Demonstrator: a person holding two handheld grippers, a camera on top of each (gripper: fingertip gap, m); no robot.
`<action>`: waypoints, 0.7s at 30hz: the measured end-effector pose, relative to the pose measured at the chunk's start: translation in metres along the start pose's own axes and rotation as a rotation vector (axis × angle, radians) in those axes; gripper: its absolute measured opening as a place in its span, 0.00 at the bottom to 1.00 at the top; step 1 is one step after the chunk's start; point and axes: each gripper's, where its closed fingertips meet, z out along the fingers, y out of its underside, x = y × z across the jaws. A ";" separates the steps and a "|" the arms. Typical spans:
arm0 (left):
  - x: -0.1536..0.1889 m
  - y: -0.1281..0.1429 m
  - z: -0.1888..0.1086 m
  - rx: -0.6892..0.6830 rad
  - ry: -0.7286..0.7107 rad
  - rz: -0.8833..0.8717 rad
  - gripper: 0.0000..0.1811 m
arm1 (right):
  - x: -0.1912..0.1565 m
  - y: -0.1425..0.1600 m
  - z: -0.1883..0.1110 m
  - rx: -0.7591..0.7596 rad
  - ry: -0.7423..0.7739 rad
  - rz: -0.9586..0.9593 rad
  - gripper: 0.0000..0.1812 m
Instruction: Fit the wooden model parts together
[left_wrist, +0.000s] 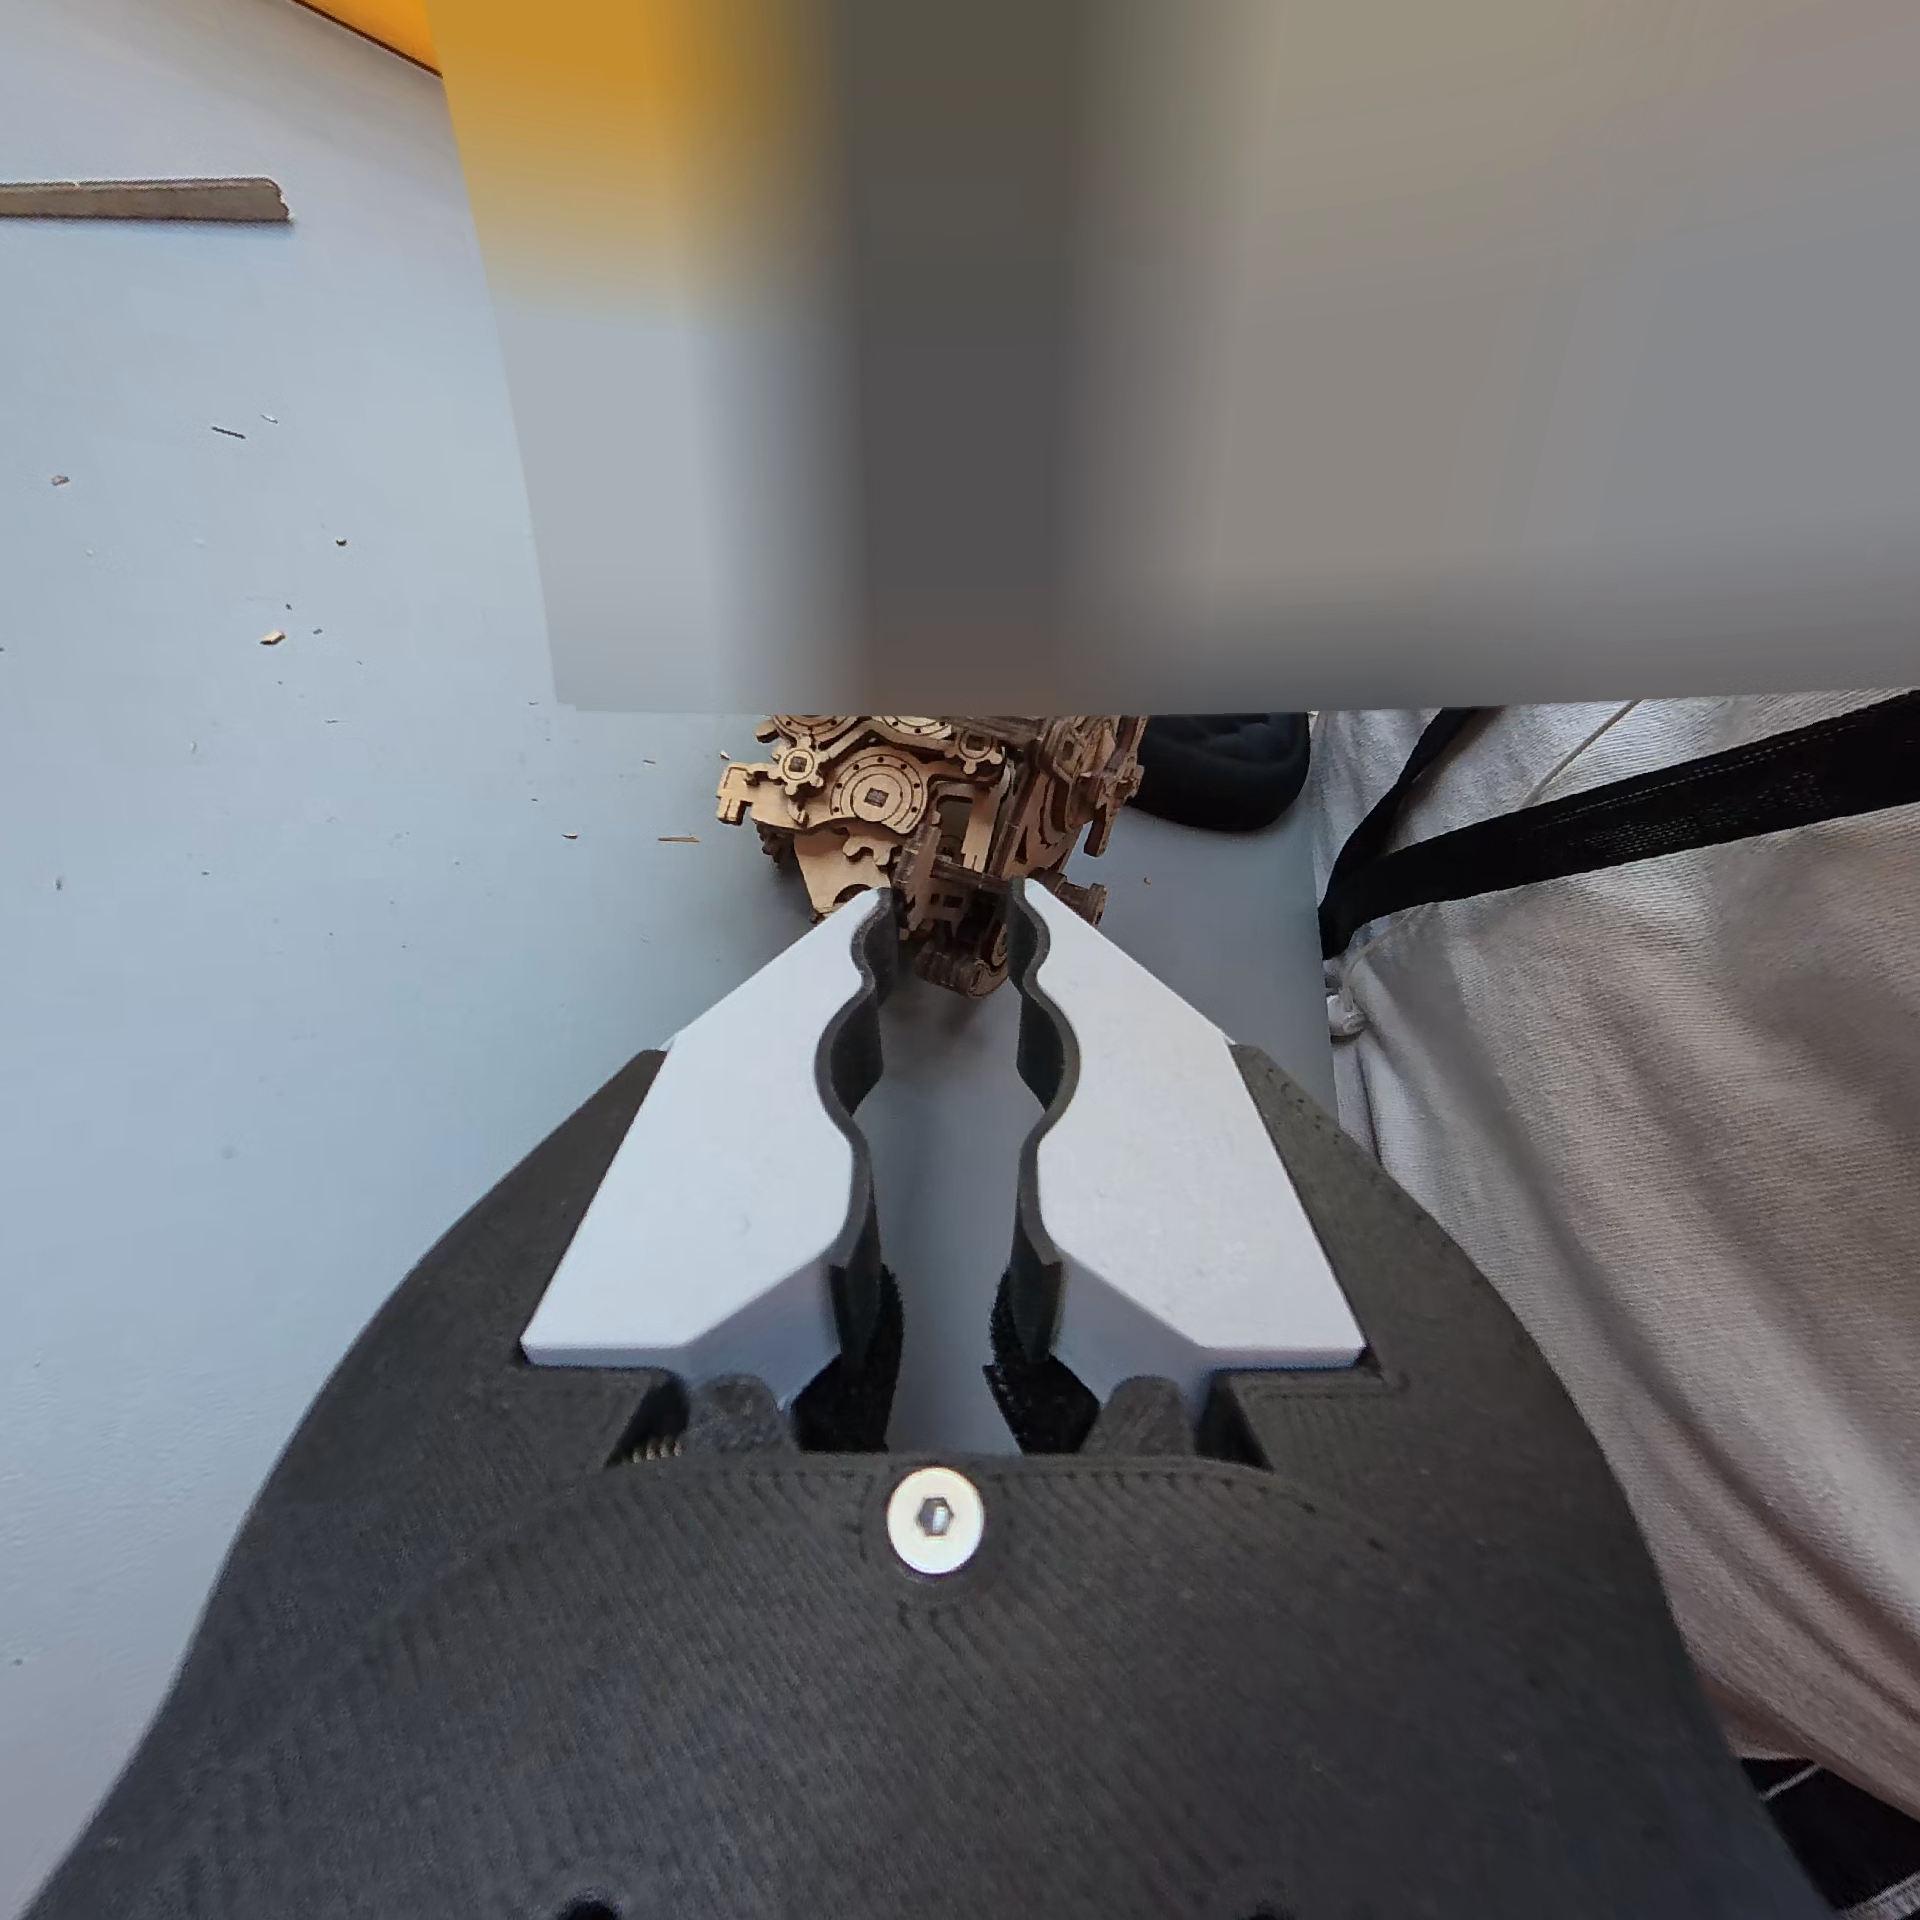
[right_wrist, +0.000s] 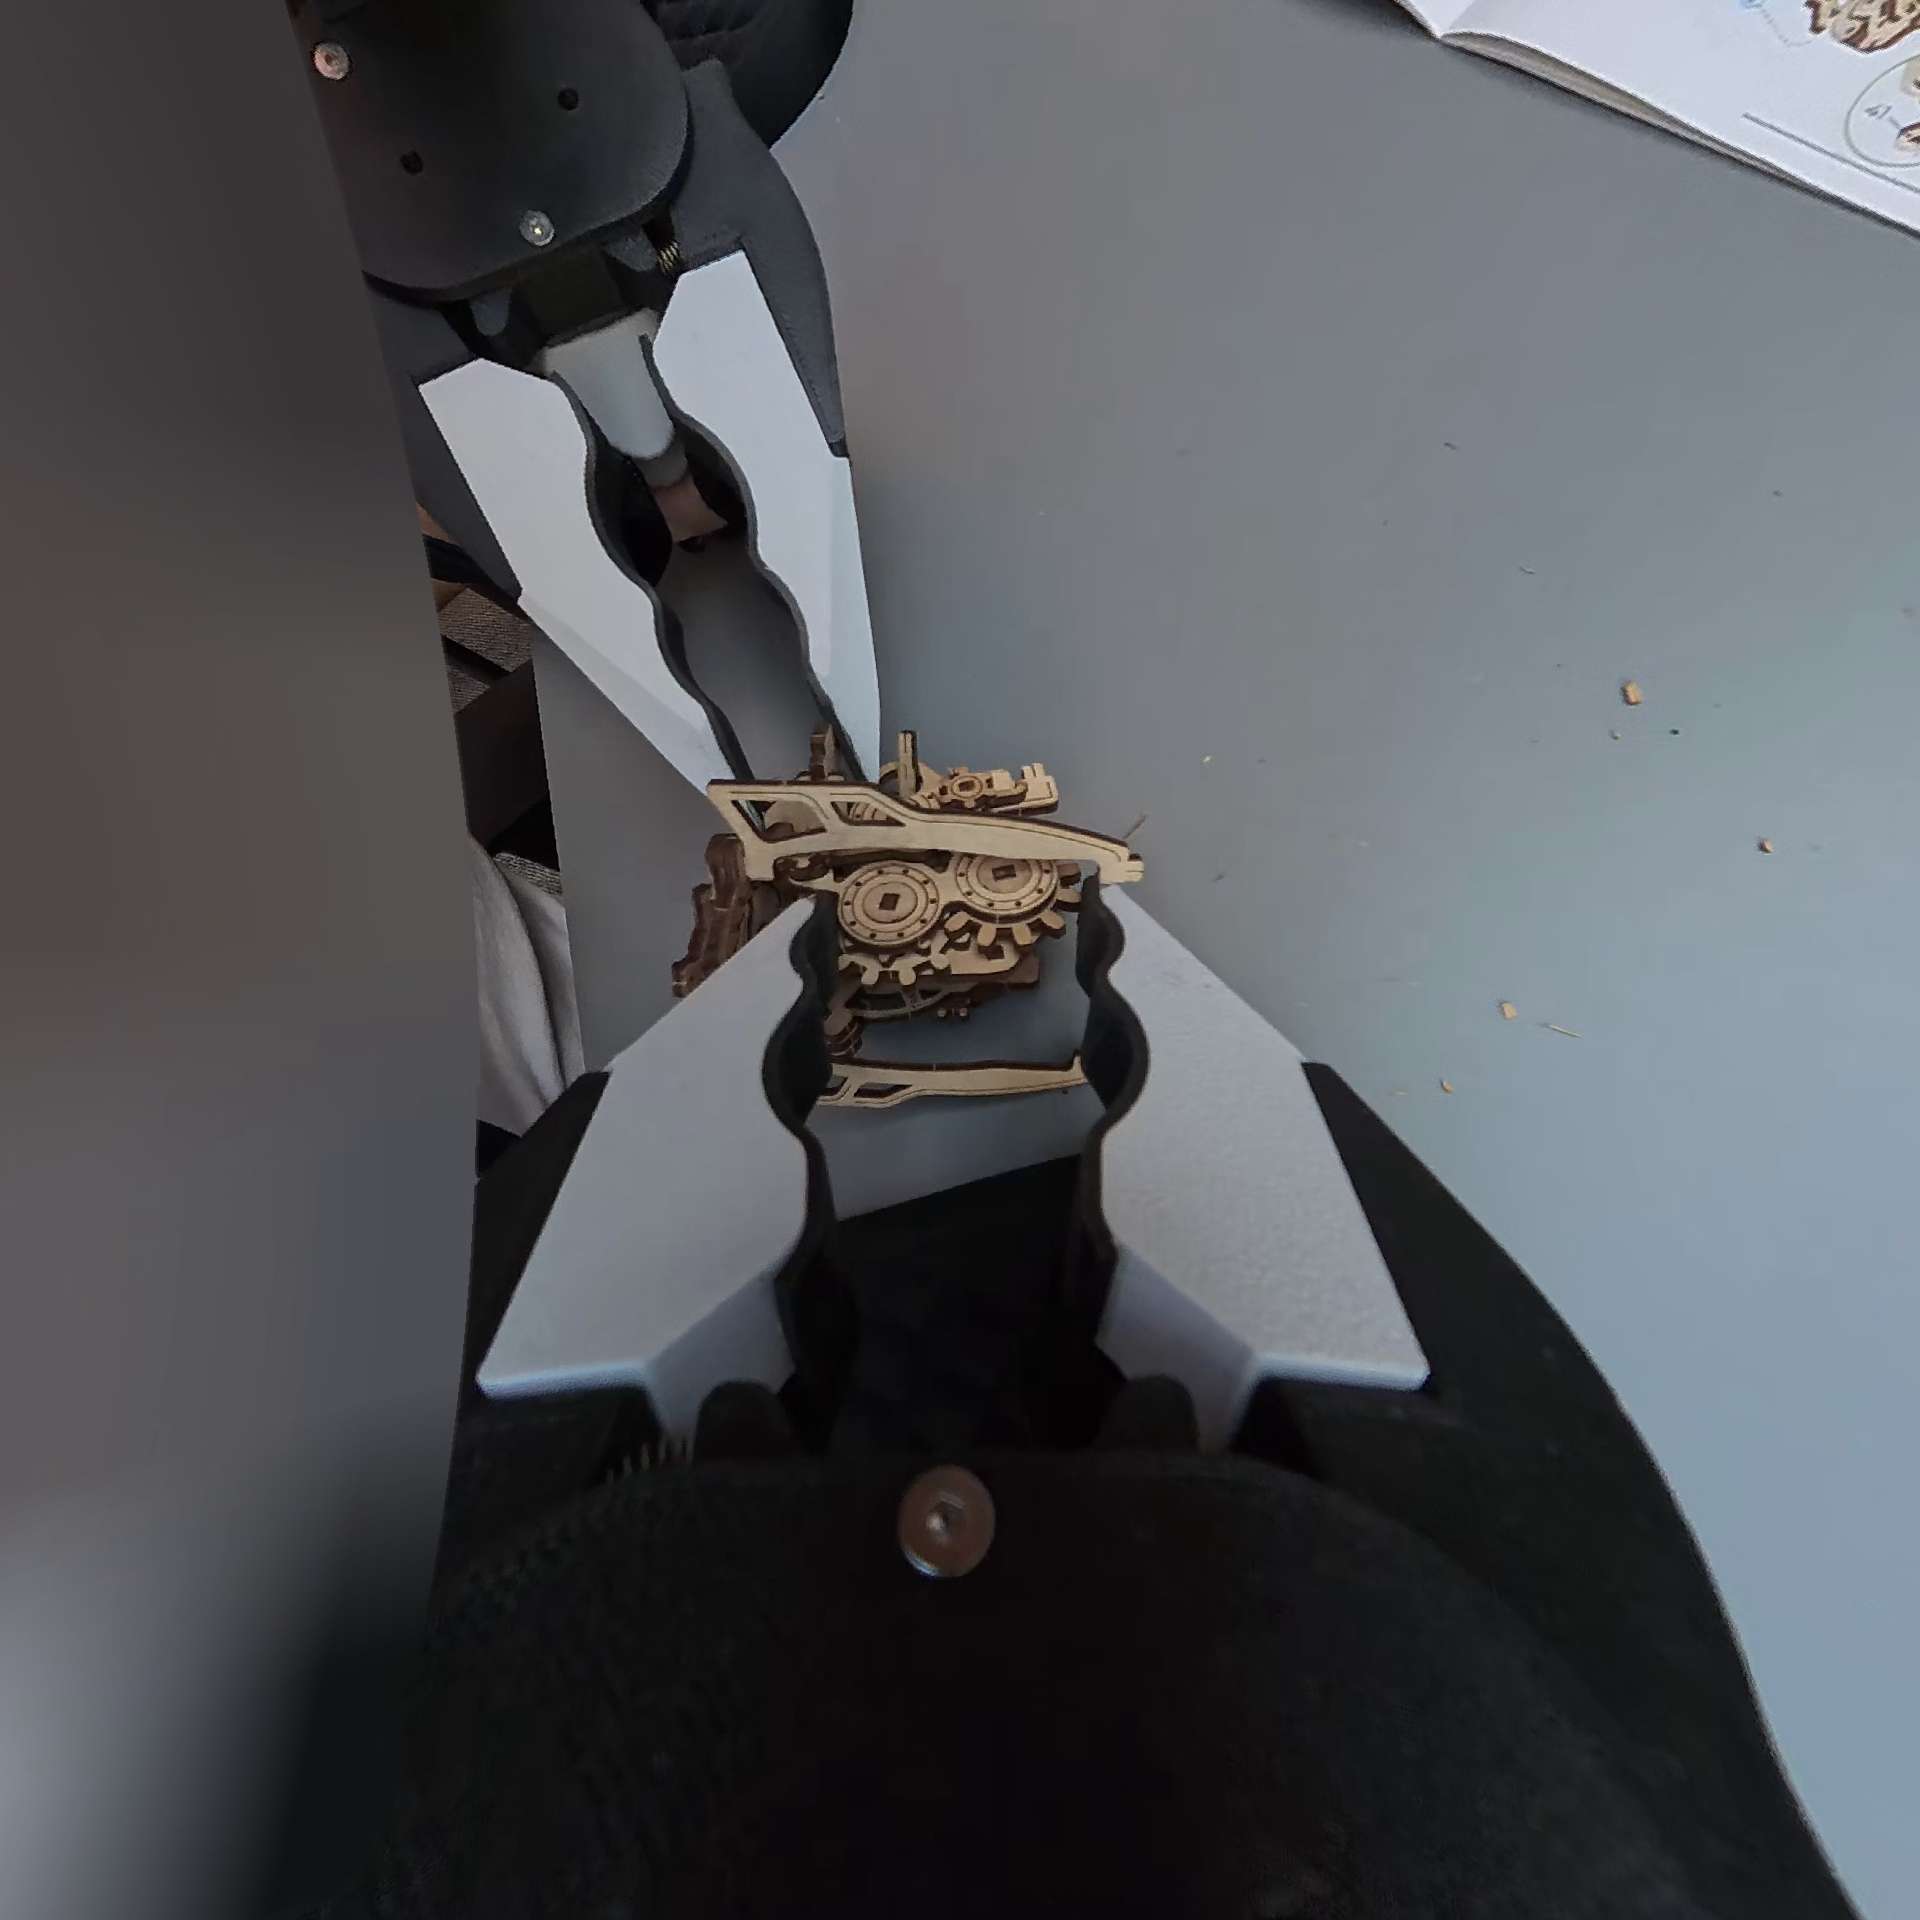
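Left wrist view: left gripper (left_wrist: 951, 909) fingers clamp the wooden model (left_wrist: 925, 821) at 12 o'clock.
Right wrist view: right gripper (right_wrist: 951, 914) fingers grip a flat car-shaped part (right_wrist: 956, 1081); gear assembly (right_wrist: 935, 914) at 12 o'clock on the grey surface (right_wrist: 1351, 520).

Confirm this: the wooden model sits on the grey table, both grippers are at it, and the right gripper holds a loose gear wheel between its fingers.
Not a gear wheel. In the right wrist view the right gripper holds a flat car-shaped side panel across its fingers. The wooden model does sit on the grey table, with the left gripper at it.
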 end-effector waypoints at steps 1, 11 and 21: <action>0.000 0.000 0.000 -0.001 -0.003 0.004 0.10 | 0.000 0.000 0.000 -0.001 0.003 -0.001 0.25; 0.000 -0.004 0.002 0.013 -0.001 0.021 0.13 | 0.002 0.003 -0.002 0.009 -0.023 0.000 0.25; 0.001 -0.018 -0.013 0.118 0.034 0.020 0.10 | 0.000 0.003 -0.001 0.021 -0.092 -0.024 0.26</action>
